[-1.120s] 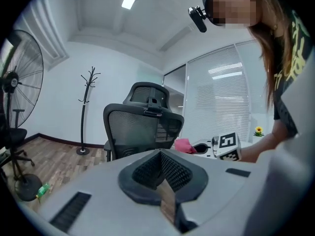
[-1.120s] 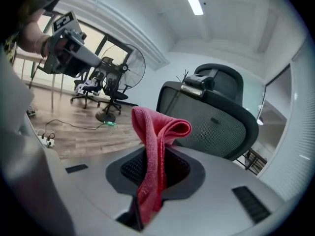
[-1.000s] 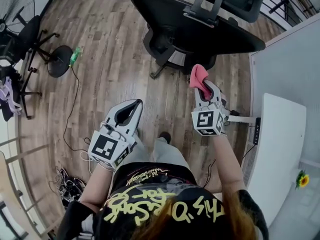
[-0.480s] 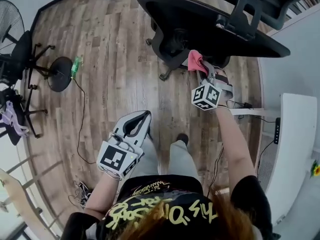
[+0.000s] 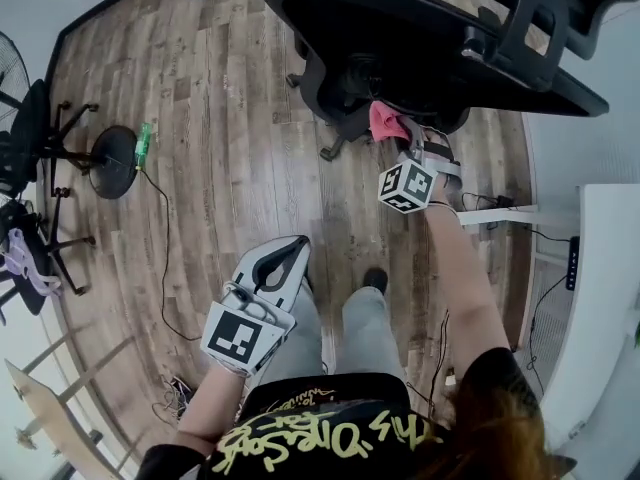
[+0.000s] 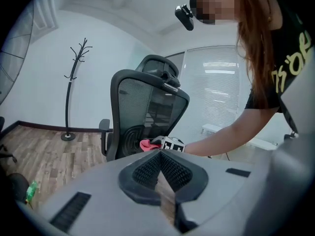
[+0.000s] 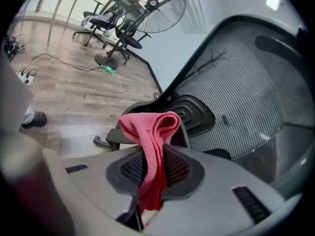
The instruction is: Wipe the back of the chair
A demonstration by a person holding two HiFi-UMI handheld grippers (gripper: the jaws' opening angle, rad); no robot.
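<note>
**1. Black mesh-backed office chair** [image 7: 256, 92]. It stands on the wood-plank floor [image 5: 230, 148] ahead of the rig, with its back toward me and filling the right gripper view. I judge the wipe goes best in long overlapping passes from the upper frame downward. I would press lightly, since mesh gives and a swivel chair may turn or roll under a hard push.

**2. Black plastic lumbar plate** [image 7: 189, 114]. It sits low on the chair back, just beyond the cloth. I would give its ribs and edges a slower pass, with the cloth wrapped round the corners.

**3. Right gripper** [image 5: 402, 148]. It is clenched on the pink cloth and held at the lower chair back. I would lead with the cloth's bunched head and keep the hard jaws off the mesh.

**4. Left gripper** [image 6: 159, 157]. Its jaws are closed together on nothing, and it is held low and back, well apart from the chair. I could bring it up to steady the frame if the chair drifts.

**5. Pink cloth** [image 7: 147, 132]. It is pinched between the right jaws, with a folded loop standing above them and a tail hanging below.

**Not made out**
- I cannot tell whether the cloth touches the chair yet; no view shows the contact line.
- The head view's top edge cuts off the upper part of the chair.
- The chair back overhangs and hides most of the wheeled base in that view.
- The cloth covers the right jaw tips.
- How far the cloth's tail reaches is lost behind the gripper body.
</note>
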